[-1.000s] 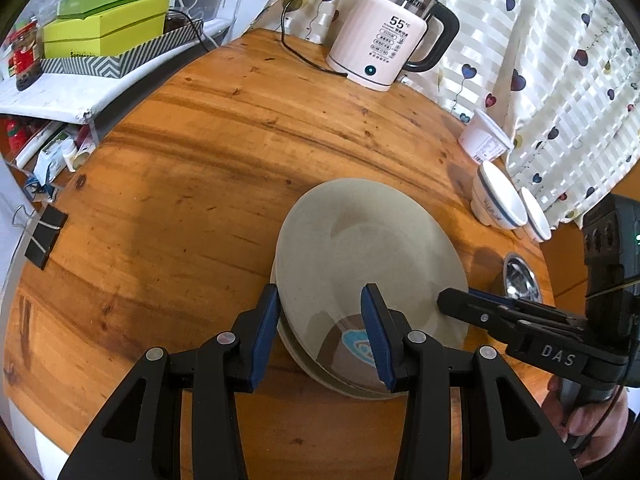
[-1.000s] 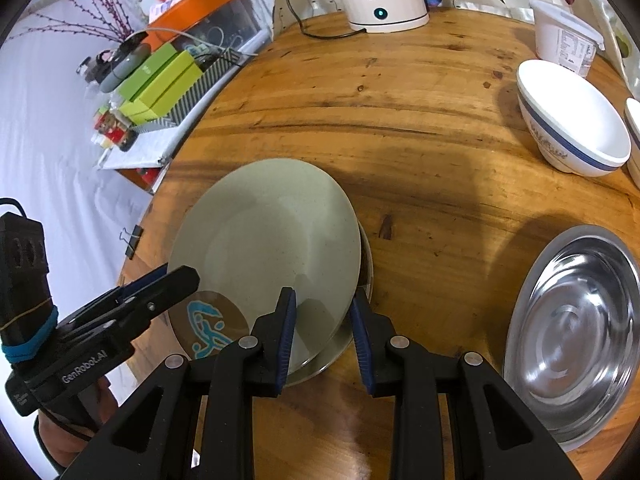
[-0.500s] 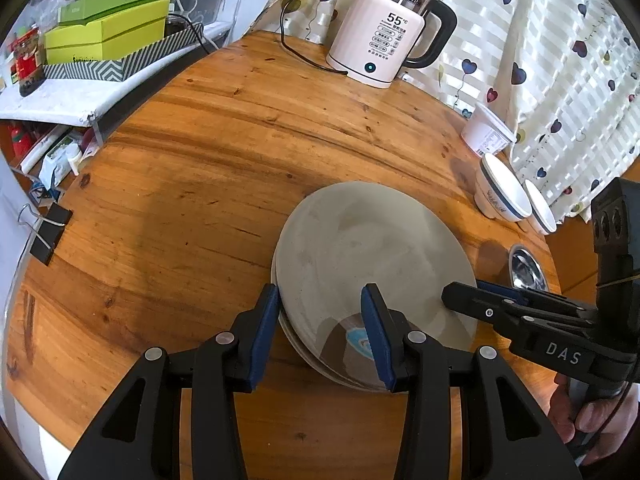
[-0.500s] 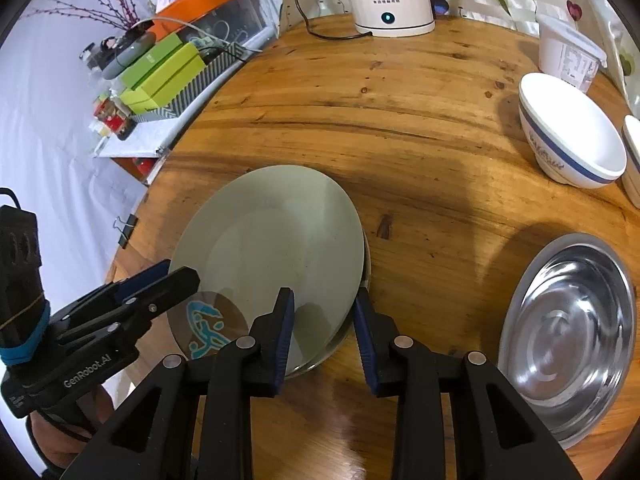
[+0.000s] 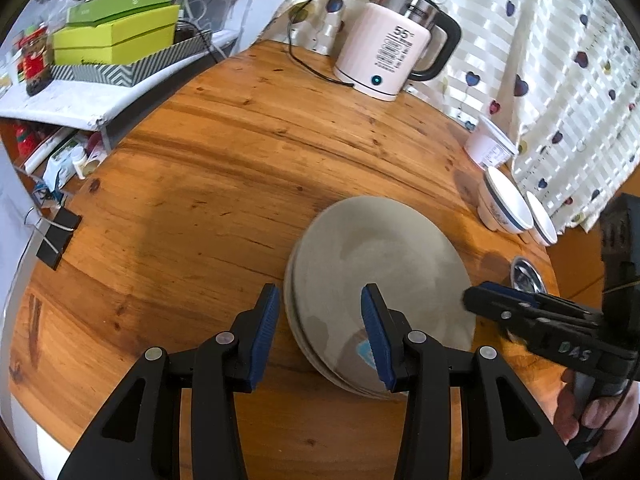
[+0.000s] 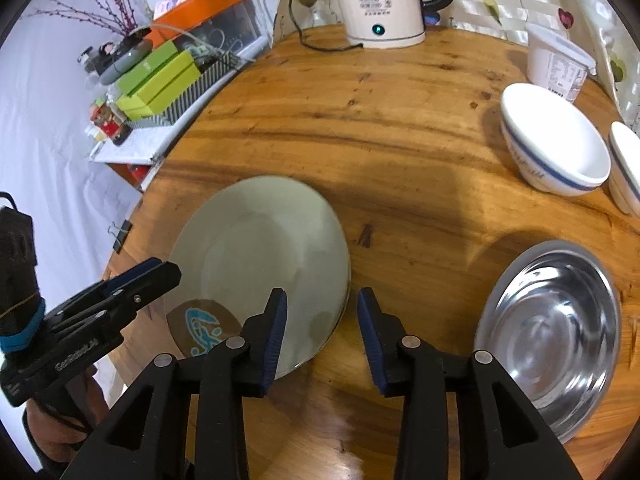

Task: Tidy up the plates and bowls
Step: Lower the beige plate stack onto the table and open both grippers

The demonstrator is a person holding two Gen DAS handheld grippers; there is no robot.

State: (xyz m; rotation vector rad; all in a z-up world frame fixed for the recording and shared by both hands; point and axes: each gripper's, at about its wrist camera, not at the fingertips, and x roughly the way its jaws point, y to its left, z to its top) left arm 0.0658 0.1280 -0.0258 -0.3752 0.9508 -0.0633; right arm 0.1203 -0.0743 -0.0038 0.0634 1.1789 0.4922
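A stack of grey-green plates (image 5: 380, 276) lies on the round wooden table (image 5: 224, 168); it also shows in the right wrist view (image 6: 260, 264). My left gripper (image 5: 320, 332) is open, its jaws straddling the stack's near left rim. My right gripper (image 6: 320, 332) is open, its jaws straddling the stack's near right rim. A steel plate (image 6: 548, 332) lies right of the stack. A white bowl with a blue band (image 6: 556, 156) and a second white bowl (image 6: 626, 168) stand at the right edge.
A white electric kettle (image 5: 392, 48) with its cord stands at the table's far side. A white plastic tub (image 6: 556, 64) stands near the bowls. A shelf with green boxes (image 5: 112, 40) is left of the table. A curtain (image 5: 540, 60) hangs behind.
Both grippers have opened wider and pulled back a little from the plate stack. The stack stays in place on the table.
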